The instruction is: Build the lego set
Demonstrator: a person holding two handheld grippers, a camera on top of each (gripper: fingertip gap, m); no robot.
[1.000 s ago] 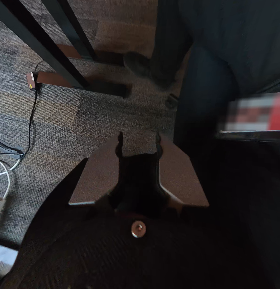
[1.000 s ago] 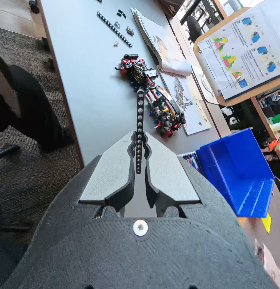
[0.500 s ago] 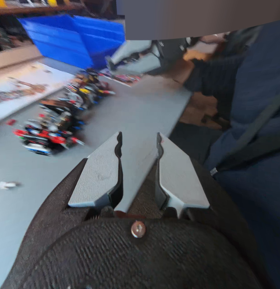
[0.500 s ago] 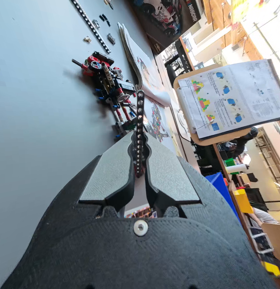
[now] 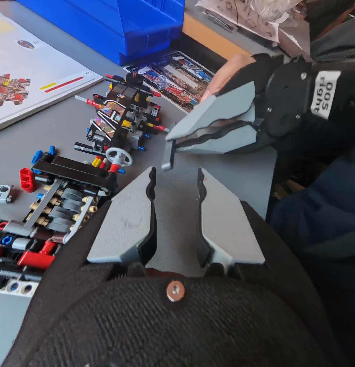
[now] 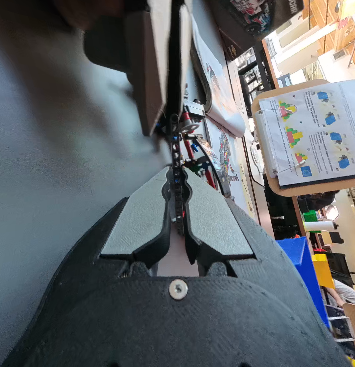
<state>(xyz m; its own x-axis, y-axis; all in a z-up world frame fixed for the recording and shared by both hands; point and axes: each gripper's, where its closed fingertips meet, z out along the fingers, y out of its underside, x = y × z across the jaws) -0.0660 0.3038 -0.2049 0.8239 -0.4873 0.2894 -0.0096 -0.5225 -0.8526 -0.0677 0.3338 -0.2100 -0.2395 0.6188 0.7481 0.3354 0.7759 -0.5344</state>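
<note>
Just ahead of the left gripper (image 5: 175, 174), whose fingers stand spread on nothing, the right gripper (image 6: 177, 172) pinches a black holed beam (image 6: 175, 151) beside the half-built toy car (image 5: 121, 117) on the grey table (image 5: 222, 174).

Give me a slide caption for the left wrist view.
Open left gripper over grey table, facing right gripper holding dark holed plastic beam.
</note>
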